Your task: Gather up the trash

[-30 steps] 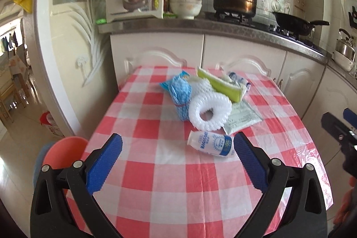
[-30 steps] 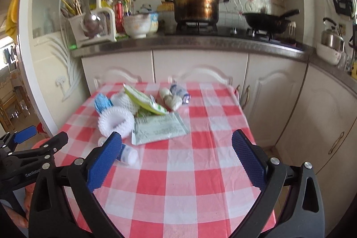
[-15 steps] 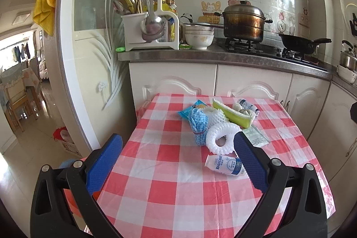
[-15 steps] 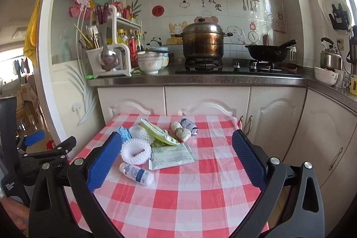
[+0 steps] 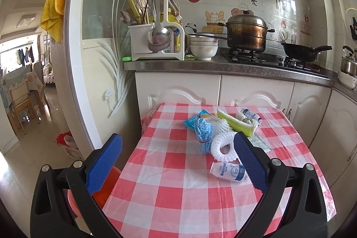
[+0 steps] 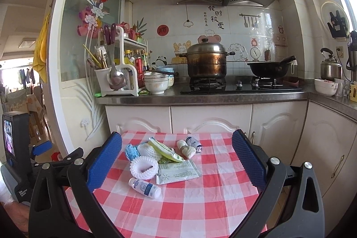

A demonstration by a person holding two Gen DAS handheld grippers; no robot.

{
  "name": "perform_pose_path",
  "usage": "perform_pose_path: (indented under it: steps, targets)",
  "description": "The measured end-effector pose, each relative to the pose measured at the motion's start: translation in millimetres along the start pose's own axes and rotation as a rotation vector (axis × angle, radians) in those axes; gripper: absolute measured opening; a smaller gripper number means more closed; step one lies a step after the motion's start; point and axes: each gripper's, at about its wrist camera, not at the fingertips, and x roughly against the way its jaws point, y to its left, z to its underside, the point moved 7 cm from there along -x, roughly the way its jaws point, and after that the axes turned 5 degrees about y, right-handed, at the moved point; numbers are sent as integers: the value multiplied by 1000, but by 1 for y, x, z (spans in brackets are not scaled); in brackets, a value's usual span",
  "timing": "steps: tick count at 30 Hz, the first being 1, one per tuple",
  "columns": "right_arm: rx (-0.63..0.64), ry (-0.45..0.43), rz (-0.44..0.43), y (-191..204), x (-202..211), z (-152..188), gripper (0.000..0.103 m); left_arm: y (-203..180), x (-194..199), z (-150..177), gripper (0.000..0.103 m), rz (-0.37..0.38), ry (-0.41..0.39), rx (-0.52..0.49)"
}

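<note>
On the red-and-white checked tablecloth (image 6: 178, 204), the trash sits heaped toward the far edge: a crumpled blue mesh bag (image 5: 203, 134), a white foam-net ring (image 6: 144, 167), a white milk bottle with a blue label (image 6: 144, 187) lying on its side nearer, and a flat grey-green printed packet (image 6: 178, 173) rightmost. The left gripper (image 5: 178, 163) and right gripper (image 6: 176, 162) hover above the near edge, blue-padded fingers spread wide, holding nothing.

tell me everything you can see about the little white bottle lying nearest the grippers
The small white plastic bottle lies on its side on the red-and-white checked tablecloth. It carries a blue label reading "MAGICDAY", with its narrow neck pointing left. It sits just in front of the white foam ring, close to it, and neither gripper touches it.
</note>
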Motion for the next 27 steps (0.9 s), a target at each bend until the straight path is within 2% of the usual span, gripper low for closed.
perform_pose_path:
  steps: [16,27]
  targets:
    - [-18,-53,10,-9,13,-8,99,0,7,-2,98,10,-21,1]
    - [-23,8,-34,-11,-12,10,99,0,-3,2,98,7,4,-4]
